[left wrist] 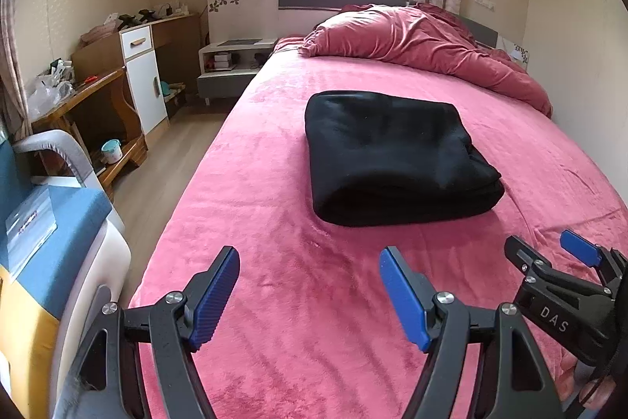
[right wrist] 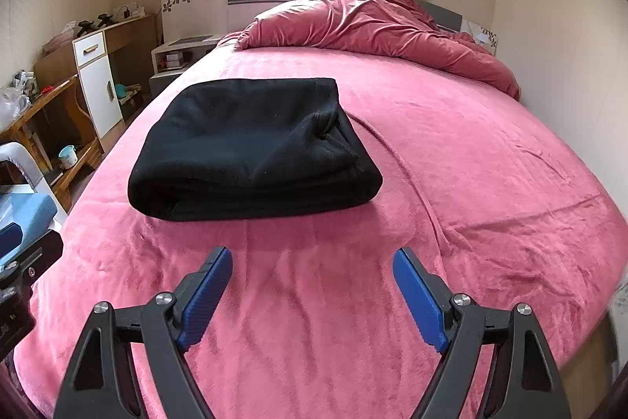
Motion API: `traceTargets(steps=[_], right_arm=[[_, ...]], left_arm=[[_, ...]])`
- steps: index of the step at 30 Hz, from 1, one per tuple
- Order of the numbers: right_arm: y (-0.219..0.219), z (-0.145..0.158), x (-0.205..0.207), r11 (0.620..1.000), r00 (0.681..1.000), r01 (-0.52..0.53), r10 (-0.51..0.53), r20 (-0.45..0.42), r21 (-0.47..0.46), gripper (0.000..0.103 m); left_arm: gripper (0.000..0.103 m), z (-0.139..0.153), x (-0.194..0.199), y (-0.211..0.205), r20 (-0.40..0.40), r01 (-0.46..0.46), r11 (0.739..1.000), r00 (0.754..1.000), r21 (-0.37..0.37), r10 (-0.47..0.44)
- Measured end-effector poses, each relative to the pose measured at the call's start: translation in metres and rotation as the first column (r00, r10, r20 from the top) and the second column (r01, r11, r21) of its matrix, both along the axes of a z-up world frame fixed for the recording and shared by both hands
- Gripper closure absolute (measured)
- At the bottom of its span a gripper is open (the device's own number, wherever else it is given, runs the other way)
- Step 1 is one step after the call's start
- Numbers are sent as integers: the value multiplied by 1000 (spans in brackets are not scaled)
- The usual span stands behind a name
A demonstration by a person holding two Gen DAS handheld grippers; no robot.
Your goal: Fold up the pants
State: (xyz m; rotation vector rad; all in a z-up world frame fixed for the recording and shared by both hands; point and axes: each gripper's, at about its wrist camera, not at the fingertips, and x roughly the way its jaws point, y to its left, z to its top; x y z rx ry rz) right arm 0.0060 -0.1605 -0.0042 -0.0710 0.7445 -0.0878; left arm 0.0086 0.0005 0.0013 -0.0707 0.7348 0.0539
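Note:
The black pants lie folded into a thick rectangular bundle on the pink bed. They also show in the right wrist view. My left gripper is open and empty, held above the bed short of the bundle. My right gripper is open and empty, also short of the bundle. In the left wrist view the right gripper shows at the lower right, its jaws apart.
A crumpled pink duvet lies at the head of the bed. A wall runs along the bed's right side. Left of the bed are floor, a bedside table, a wooden desk and a chair.

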Motion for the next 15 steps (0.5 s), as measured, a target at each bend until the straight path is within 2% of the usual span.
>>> traceTargets(steps=[15], right_arm=[[-1, 1, -4, 1000, 1000, -1, 1, 7, -3, 19]], left_arm=[[28, -1, -1, -1, -8, -3, 1000, 1000, 8, 3]])
